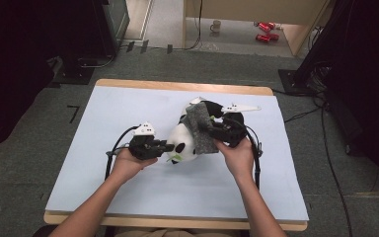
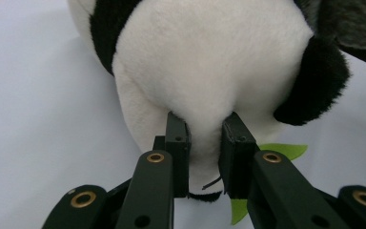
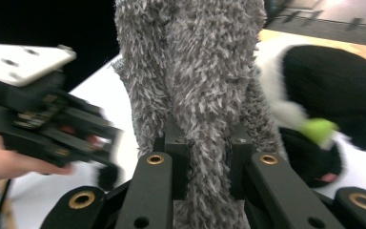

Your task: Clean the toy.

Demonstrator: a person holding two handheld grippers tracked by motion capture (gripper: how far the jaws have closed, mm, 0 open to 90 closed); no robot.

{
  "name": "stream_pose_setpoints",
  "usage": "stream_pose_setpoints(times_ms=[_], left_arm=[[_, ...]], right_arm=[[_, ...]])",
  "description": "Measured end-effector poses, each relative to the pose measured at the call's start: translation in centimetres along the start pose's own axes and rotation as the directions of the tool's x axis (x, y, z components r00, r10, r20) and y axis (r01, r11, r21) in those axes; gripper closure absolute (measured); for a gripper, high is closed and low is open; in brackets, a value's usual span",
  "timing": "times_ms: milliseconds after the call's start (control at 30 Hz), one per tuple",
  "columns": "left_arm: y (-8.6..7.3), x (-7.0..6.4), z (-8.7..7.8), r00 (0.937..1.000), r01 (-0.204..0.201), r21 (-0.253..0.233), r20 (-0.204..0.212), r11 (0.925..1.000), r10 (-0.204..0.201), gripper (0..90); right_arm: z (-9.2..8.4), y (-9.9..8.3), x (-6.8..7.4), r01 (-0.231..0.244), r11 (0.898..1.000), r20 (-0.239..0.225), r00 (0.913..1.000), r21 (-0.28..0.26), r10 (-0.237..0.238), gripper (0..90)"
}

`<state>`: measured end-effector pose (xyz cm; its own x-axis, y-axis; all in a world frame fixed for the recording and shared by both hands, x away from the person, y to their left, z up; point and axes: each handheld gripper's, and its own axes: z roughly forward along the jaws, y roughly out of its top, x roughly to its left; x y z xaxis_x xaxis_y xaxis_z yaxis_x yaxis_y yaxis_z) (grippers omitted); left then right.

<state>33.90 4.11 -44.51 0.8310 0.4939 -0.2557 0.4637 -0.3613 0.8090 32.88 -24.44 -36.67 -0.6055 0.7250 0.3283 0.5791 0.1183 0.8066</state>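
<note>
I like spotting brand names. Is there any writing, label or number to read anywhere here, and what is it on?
No text can be read.
The red cans on the floor beyond the table are too small and blurred to read.
The panda toy, the grey cloth and the mug show no lettering.

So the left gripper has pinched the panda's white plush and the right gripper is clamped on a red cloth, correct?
Not quite: the cloth is grey, not red, as the right gripper view shows, with the right gripper shut on its shaggy pile. The rest holds: the left gripper is pinching the white plush of the panda.
</note>
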Motion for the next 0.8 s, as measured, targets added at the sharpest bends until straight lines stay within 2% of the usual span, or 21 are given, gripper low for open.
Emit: stream_pose_setpoints(times_ms=[167,300,367,433,500,567,633,733,767,800], left_arm=[[-0.1,0.2,0.1,0.9998,-0.005,0.001,0.02,1.0,0.005,73.5],[-0.1,0.7,-0.2,0.999,0.024,0.001,0.038,0.9997,-0.024,69.7],[0.0,1.0,-0.3,0.9971,0.038,0.021,0.066,0.999,-0.04,64.5],[0.2,1.3,-0.5,0.9956,0.036,0.043,0.085,0.9984,-0.039,56.8],[0.4,1.6,-1.0,0.995,0.01,0.022,0.099,0.9997,-0.013,52.3],[0.7,1.9,-1.2,0.9948,0.018,-0.023,0.101,0.9996,-0.016,47.5],[0.9,2.2,-1.2,0.9934,0.023,-0.034,0.113,0.9992,-0.019,46.4],[0.8,2.4,-0.1,0.988,0.041,-0.001,0.149,0.9992,-0.04,46.4],[0.7,2.4,0.1,0.9874,0.034,-0.007,0.155,0.9994,-0.032,51.0],[0.7,2.2,0.2,0.9895,-0.001,-0.017,0.144,0.9998,0.004,55.1]], right_arm=[[1.0,-0.2,2.7,0.046,0.998,-0.054,0.9976,0.038,-0.044,77.8],[2.1,-1.0,4.5,0.074,0.993,-0.079,0.9946,0.093,-0.067,77.8],[2.7,-1.5,4.6,0.089,0.99,-0.066,0.9944,0.113,-0.082,77.8],[2.9,-1.9,4.0,0.062,0.992,-0.078,0.9955,0.111,-0.054,77.9],[2.8,-2.0,3.5,0.037,0.994,-0.095,0.9951,0.107,-0.027,77.9],[2.7,-2.0,3.2,0.029,0.994,-0.099,0.9949,0.107,-0.018,77.8],[2.8,-2.1,3.2,0.031,0.994,-0.102,0.9946,0.109,-0.02,77.8],[2.9,-2.2,3.4,0.041,0.992,-0.097,0.9948,0.115,-0.029,77.8],[2.9,-2.2,3.5,0.047,0.992,-0.09,0.9953,0.119,-0.036,77.8],[2.9,-2.2,3.6,0.048,0.991,-0.086,0.9956,0.121,-0.037,77.8]])
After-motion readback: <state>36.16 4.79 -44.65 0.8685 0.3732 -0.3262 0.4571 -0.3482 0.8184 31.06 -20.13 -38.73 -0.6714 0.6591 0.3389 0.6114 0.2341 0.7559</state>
